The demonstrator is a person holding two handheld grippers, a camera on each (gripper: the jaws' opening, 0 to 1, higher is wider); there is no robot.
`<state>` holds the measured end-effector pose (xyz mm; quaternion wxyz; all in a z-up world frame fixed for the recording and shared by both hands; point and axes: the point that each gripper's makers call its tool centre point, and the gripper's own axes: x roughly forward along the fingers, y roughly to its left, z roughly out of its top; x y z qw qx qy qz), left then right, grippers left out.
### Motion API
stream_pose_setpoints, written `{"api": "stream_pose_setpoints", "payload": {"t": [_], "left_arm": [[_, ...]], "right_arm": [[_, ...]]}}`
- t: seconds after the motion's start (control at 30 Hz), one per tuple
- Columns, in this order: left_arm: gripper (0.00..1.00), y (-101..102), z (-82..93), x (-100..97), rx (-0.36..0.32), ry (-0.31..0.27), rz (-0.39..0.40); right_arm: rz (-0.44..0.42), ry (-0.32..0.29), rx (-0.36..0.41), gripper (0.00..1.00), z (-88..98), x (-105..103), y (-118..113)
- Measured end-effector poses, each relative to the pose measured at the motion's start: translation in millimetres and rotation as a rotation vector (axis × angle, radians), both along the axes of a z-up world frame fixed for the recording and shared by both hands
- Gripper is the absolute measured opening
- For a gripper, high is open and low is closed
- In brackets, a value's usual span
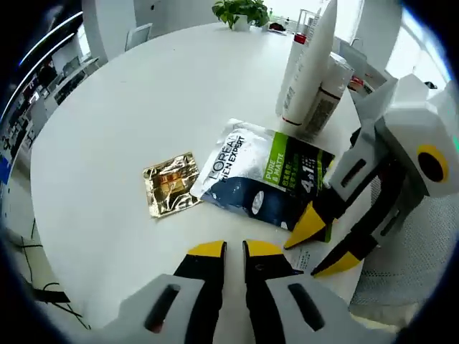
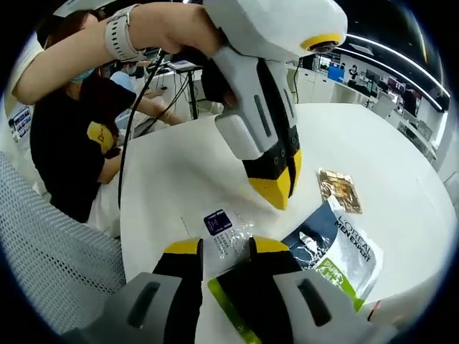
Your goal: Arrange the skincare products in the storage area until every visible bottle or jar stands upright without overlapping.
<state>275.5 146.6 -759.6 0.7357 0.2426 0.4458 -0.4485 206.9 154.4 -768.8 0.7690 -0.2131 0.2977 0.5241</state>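
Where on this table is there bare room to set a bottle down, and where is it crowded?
Free: the wide white table left of the gold sachet and beyond it toward the plant. Crowded: the near right edge, where the L'Oreal pouch, upright bottles and both grippers, left and right, cluster.

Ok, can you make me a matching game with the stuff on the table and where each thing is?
Things:
1. gold sachet
2. L'Oreal pouch
3. white bottles
4. potted plant

Places or states:
A. standing upright together
B. at the far edge of the table
C. lying flat, left of the pouch in the left gripper view
D. lying flat, corner under the right gripper

Pairs: 1-C, 2-D, 3-A, 4-B
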Motion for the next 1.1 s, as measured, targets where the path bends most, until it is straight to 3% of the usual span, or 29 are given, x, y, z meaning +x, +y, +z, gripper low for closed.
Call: {"api": "stream_pose_setpoints", "payload": {"t": [0.17,0.5,0.77,1.1], "left_arm": [[0.05,-13.1,-0.9,13.3,-0.047,-0.003,0.023],[0.04,-14.3,-7.1,21.8,-0.032,-0.004,0.007],[0.06,-14.0,-4.6,17.0,-0.039,0.004,0.014],[0.06,-4.9,17.7,5.9,-0.051,-0.033,0.046]], "right_arm": [[-0.001,0.001,0.002,0.26,-0.1,0.3,0.0],[0.001,0.006,-0.005,0.26,-0.6,0.4,0.3],[0.008,0.008,-0.006,0.26,-0.5,0.6,0.5],[0.037,-0.003,-0.046,0.33,3.0,1.1,-0.9]]}}
